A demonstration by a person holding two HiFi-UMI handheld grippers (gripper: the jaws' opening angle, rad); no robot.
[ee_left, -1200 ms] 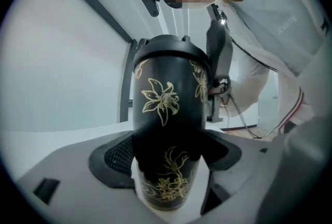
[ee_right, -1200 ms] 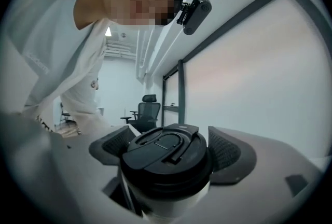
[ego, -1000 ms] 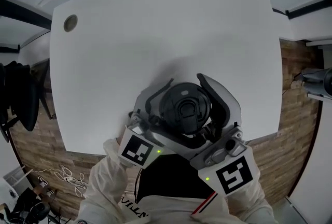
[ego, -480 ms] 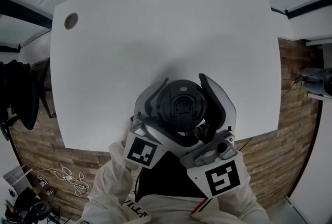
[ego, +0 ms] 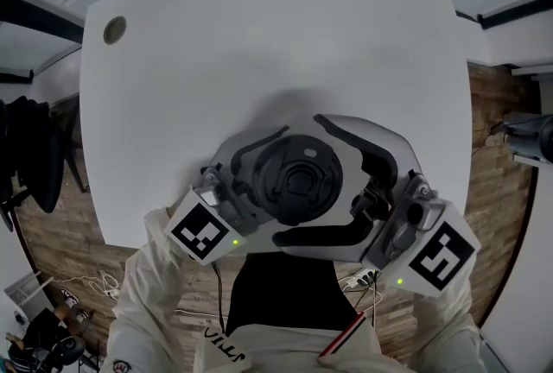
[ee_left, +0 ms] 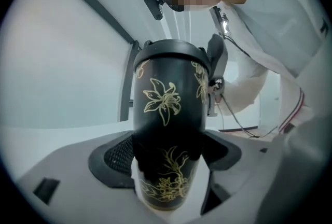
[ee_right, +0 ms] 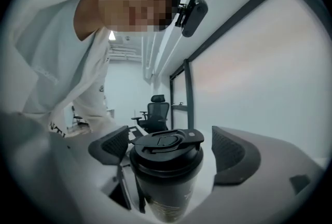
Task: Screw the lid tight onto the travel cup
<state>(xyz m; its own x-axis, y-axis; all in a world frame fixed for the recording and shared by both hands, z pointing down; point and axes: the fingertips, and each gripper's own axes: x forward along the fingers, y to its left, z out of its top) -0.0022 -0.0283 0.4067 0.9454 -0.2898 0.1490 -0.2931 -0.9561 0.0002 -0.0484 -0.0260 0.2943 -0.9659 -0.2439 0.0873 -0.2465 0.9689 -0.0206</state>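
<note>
1. Two grippers: the left gripper [ee_left: 168, 154] has its fingers clamped on the one travel cup [ee_left: 168, 98]. The right gripper [ee_right: 171, 149] has its fingers apart, flanking the single lid [ego: 298, 177].
2. One white tabletop [ego: 259, 43] lies beyond.

Right gripper view: below the lid [ee_right: 166, 142], the travel cup [ee_right: 167, 186] loses its base to the frame edge, its print too blurred for me to read. Head view: the lid hides the cup body beneath.
</note>
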